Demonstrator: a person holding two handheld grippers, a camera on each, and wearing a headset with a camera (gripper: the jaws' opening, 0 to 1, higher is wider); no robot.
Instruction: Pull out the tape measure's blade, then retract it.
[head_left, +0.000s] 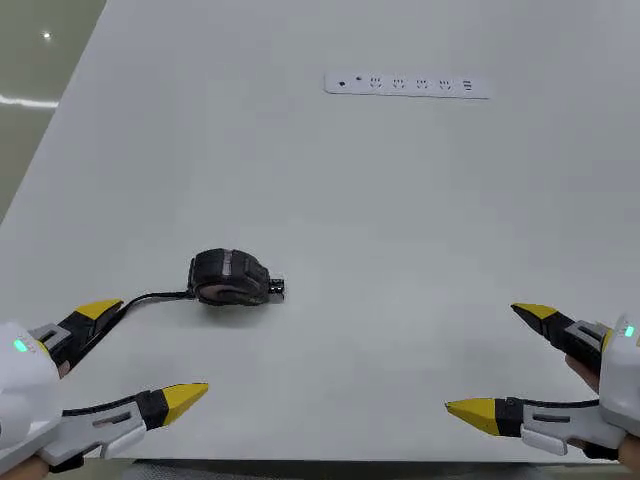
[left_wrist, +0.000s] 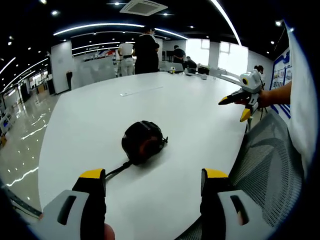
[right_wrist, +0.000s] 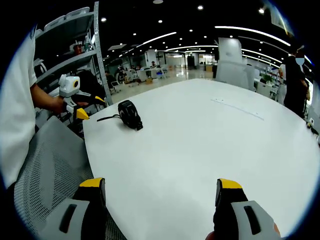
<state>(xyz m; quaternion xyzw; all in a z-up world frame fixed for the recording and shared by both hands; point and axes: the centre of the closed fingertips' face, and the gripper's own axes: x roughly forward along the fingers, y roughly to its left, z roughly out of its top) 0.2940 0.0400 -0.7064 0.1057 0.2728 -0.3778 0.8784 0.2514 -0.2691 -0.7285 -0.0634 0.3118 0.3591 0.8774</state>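
Note:
A black tape measure (head_left: 231, 278) lies on the white table (head_left: 380, 200), its blade tip at the right side and a black strap trailing left. It also appears as the tape measure (left_wrist: 143, 142) just ahead of my left gripper, and far off to the left as the tape measure (right_wrist: 129, 114). My left gripper (head_left: 153, 352) hovers near the table's front left edge, open and empty, its upper jaw close to the strap's end. My right gripper (head_left: 497, 362) hangs at the front right, open and empty, well apart from the tape measure.
A white power strip (head_left: 407, 85) lies flat at the far side of the table. A mesh chair (left_wrist: 270, 160) stands by the table's edge near me. Several people stand beyond the table's far end.

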